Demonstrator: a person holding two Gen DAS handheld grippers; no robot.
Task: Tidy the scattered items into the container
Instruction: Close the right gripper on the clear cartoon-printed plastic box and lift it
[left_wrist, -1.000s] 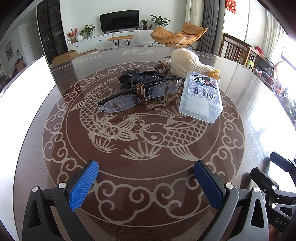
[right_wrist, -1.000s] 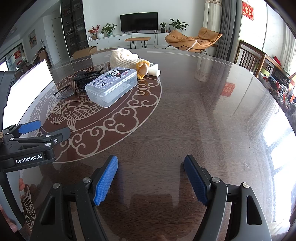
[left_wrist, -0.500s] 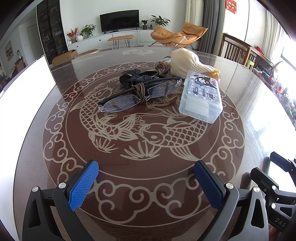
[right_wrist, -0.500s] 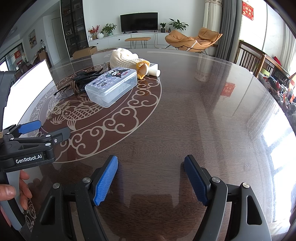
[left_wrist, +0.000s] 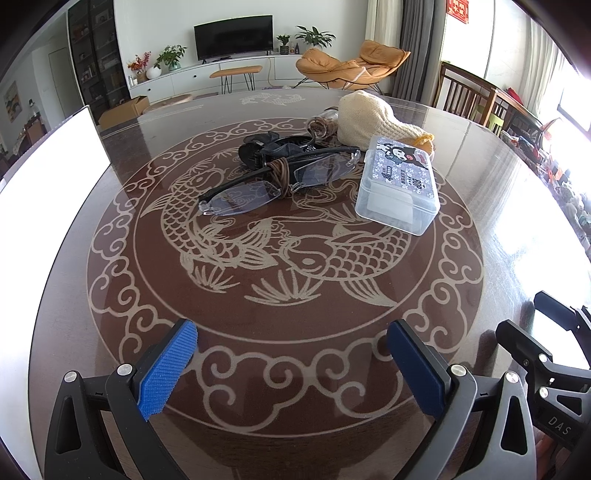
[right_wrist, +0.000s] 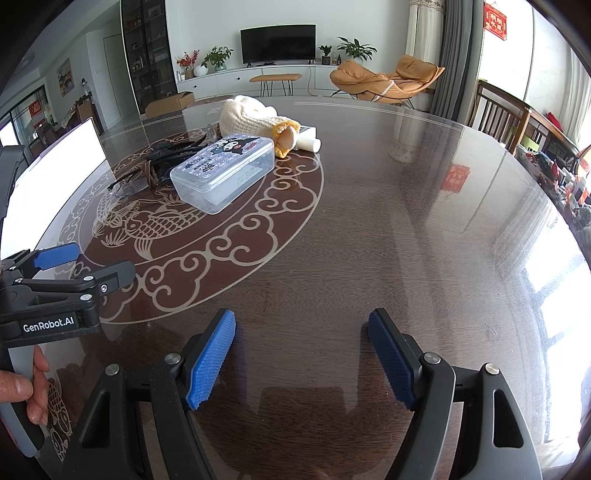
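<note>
A clear plastic box (left_wrist: 399, 184) (right_wrist: 223, 173) with a cartoon lid lies shut on the round table. Left of it rest rimless glasses (left_wrist: 280, 177) (right_wrist: 129, 184) with a brown hair tie (left_wrist: 279, 174) looped on them, and a black pouch (left_wrist: 269, 147) behind. A cream knitted glove (left_wrist: 373, 118) (right_wrist: 255, 120) lies at the back beside a small jar (left_wrist: 321, 125) and a white tube (right_wrist: 308, 142). My left gripper (left_wrist: 291, 369) stands open near the front edge, far from the items. My right gripper (right_wrist: 301, 360) is open over bare table further right.
A white board (left_wrist: 44, 206) stands at the table's left edge. The dark round table (right_wrist: 424, 221) has wide bare surface on the right side. Wooden chairs (right_wrist: 506, 114) stand behind the far right rim. A hand (right_wrist: 22, 387) holds the left gripper's handle.
Both grippers and all the items stay where they were. Only the fingers of the hand on the left gripper's handle have come further into the right wrist view.
</note>
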